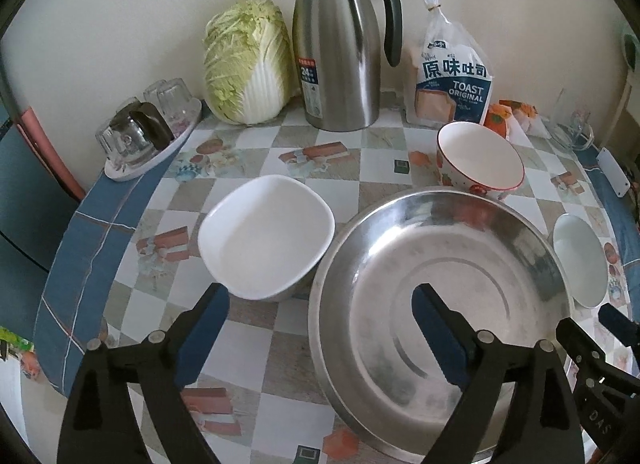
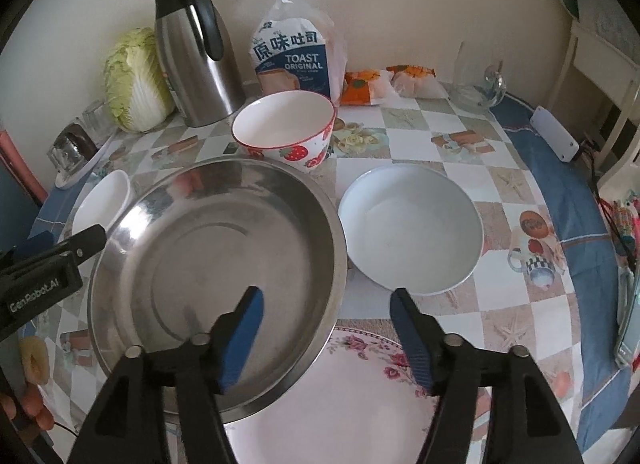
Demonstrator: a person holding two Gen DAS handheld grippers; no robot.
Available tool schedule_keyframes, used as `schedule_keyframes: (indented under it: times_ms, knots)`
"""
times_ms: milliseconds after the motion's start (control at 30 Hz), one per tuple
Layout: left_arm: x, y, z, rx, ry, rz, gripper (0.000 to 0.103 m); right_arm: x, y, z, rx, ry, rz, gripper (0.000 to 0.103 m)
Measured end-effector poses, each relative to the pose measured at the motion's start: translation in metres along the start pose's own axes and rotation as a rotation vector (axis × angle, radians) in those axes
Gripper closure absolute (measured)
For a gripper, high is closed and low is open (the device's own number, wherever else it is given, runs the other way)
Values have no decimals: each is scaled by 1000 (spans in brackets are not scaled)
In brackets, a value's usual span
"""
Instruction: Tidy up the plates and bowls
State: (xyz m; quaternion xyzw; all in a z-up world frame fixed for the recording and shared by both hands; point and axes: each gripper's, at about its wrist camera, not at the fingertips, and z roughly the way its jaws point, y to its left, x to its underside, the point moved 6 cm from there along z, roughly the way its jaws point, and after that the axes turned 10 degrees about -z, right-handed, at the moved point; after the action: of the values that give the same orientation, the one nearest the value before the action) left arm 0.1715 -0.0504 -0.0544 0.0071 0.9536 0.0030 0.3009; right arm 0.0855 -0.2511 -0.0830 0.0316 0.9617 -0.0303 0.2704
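Note:
A large steel basin (image 1: 440, 284) (image 2: 216, 264) sits mid-table, its near edge resting on a floral plate (image 2: 340, 392). A white square bowl (image 1: 266, 236) (image 2: 102, 203) is to its left, a strawberry-pattern bowl (image 1: 478, 161) (image 2: 284, 127) behind it, and a round white bowl (image 1: 580, 260) (image 2: 412, 227) to its right. My left gripper (image 1: 320, 300) is open, straddling the basin's left rim. My right gripper (image 2: 326, 304) (image 1: 592, 324) is open, straddling the basin's right rim.
At the back stand a cabbage (image 1: 248, 63), a steel thermos jug (image 1: 340, 47), a toast bag (image 1: 452, 71), snack packets (image 2: 384, 83) and a glass pitcher (image 2: 476, 83). A tray of upturned glasses (image 1: 148, 135) is back left. A white power strip (image 2: 554, 137) lies at the right.

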Motion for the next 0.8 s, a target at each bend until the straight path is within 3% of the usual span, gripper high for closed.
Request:
schedule_keyframes:
  times_ms: [367,800]
  knots:
    - [-2,1,-11,-2,-45,-1,9,-2,4,-5,0,-35,-13,2]
    - [-5,-1,-40,27,-141,-6,6,-3,5,-22,2,-96,-29,0]
